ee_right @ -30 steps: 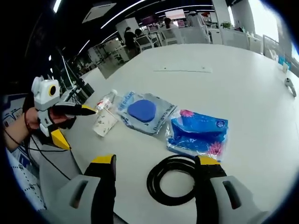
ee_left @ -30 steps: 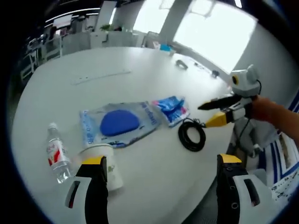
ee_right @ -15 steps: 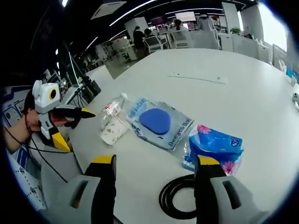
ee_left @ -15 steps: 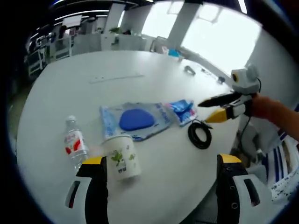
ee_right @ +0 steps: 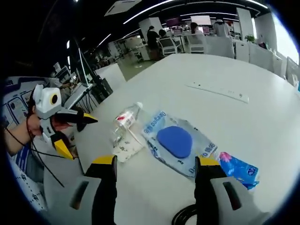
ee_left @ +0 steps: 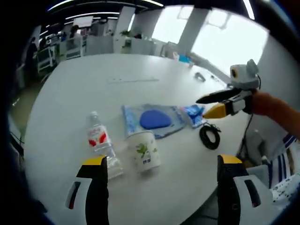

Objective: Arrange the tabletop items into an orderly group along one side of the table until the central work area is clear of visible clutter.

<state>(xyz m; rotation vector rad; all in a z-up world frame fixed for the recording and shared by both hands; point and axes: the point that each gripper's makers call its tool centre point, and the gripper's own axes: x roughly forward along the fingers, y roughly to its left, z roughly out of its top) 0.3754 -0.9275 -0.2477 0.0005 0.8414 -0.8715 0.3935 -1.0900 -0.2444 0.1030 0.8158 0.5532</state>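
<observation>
On the white round table (ee_left: 140,65) lie a water bottle (ee_left: 98,140), a paper cup (ee_left: 145,151), a clear bag with a blue pad (ee_left: 157,119), a blue tissue pack (ee_left: 194,114) and a black cable coil (ee_left: 209,136). My left gripper (ee_left: 161,187) stands open, short of the bottle and cup. Beyond the coil a hand holds the right gripper (ee_left: 204,108). In the right gripper view my right gripper (ee_right: 157,183) is open in front of the bag (ee_right: 178,143), with the cup (ee_right: 125,147), bottle (ee_right: 124,123), tissue pack (ee_right: 236,165) and coil (ee_right: 185,218) around it. The left gripper (ee_right: 82,136) hangs off the table's edge.
A thin pale strip (ee_left: 133,80) lies across the far half of the table (ee_right: 211,65), and small dark items (ee_left: 199,76) sit near its far rim. Office desks, chairs and people (ee_right: 154,37) stand beyond. The table's near edge runs just ahead of both grippers.
Both cameras have swung, so the items sit differently in each picture: bottle and cup nearer the middle on the left, the coil down at the bottom edge on the right. Nothing on the table moved.
</observation>
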